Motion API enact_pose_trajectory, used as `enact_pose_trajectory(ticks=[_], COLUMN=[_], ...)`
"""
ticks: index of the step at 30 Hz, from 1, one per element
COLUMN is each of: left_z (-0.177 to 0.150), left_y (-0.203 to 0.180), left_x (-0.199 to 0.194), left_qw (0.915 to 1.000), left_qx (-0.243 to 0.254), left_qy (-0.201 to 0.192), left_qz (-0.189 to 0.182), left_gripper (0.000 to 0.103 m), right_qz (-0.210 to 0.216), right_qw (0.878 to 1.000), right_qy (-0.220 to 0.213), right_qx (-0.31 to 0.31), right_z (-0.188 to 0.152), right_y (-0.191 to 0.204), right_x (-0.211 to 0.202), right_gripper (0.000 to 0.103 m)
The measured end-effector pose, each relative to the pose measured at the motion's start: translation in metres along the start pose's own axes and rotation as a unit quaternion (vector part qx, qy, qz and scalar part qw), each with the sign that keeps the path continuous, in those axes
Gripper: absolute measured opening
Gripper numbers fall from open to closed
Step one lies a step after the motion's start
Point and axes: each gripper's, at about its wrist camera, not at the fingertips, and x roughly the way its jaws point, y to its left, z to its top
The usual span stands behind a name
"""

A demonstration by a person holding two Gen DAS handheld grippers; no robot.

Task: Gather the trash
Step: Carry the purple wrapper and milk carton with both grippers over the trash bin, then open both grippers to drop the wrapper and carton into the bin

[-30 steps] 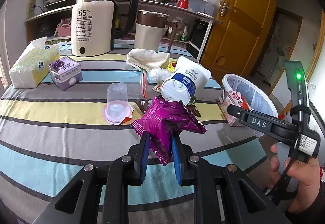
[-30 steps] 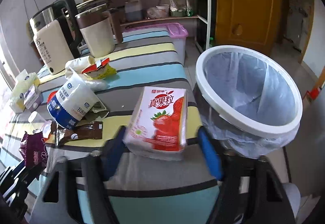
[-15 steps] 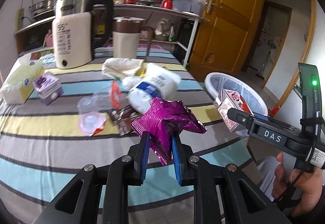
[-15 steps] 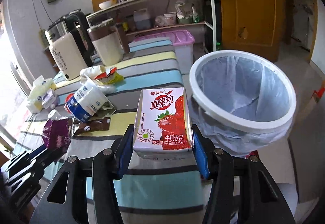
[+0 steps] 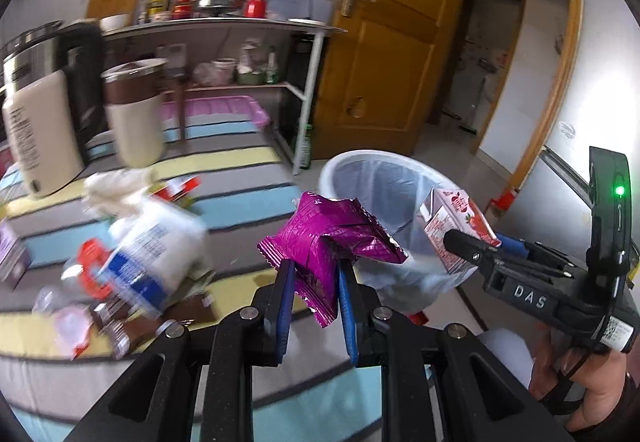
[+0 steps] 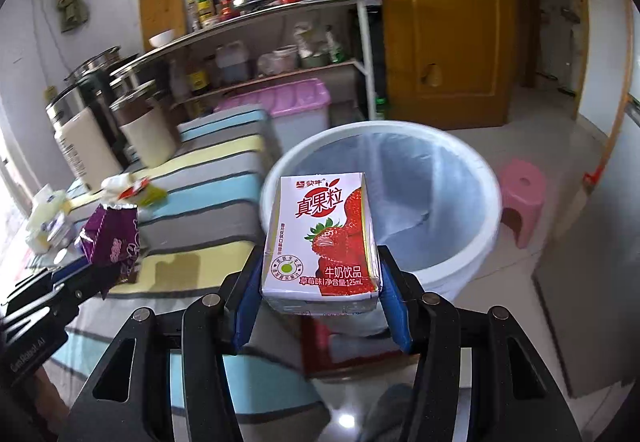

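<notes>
Striped surface (image 5: pixel 240 201) left of the white bin (image 6: pixel 460 161), kettle (image 5: pixel 36 129) at its back; shelf rack (image 6: pixel 280 17), wooden door (image 5: pixel 384 41) behind the bin; left tool (image 5: pixel 316 282) clamped on purple wrapper (image 5: pixel 320 242), right tool (image 6: pixel 320 282) clamped on strawberry milk carton (image 6: pixel 320 234), both before the bin

Left tool (image 5: pixel 314 282) gripping purple wrapper (image 5: pixel 328 242), bin (image 5: pixel 344 165) behind

The trash bin (image 6: pixel 460 201) stands on the floor just beside the tabletop (image 6: pixel 224 177) edge, with a stool (image 6: pixel 522 197) beyond it to the right. The milk carton (image 6: pixel 322 238) hangs before the bin's near rim and the snack wrapper (image 5: pixel 320 242) to its left, over the tabletop edge. Farther back on the tabletop lie a milk powder bag (image 5: pixel 156 246) and crumpled tissue (image 5: pixel 116 185), then a kettle (image 5: pixel 40 125) and a cup (image 5: pixel 138 117) before the shelf (image 5: pixel 224 27).
</notes>
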Motion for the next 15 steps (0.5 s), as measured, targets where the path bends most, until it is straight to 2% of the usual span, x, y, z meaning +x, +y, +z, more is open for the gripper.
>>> enact_pose_trajectory(ticks=[6,15], left_z=[0.023,0.041], left_y=[-0.024,-0.046], left_x=[0.037,0.084], left_qw=[0.9990,0.9973], left_qx=[0.018,0.034], left_qy=[0.013,0.029], left_qz=[-0.038,-0.059], left_gripper=[0.022,0.022], right_qz=[-0.022,-0.039], right_qw=[1.000,0.999], right_qy=[0.006,0.022], right_qx=[0.007,0.013], right_z=[0.010,0.019], right_y=[-0.027,-0.055], right_x=[0.011,0.033], right_gripper=[0.054,0.054])
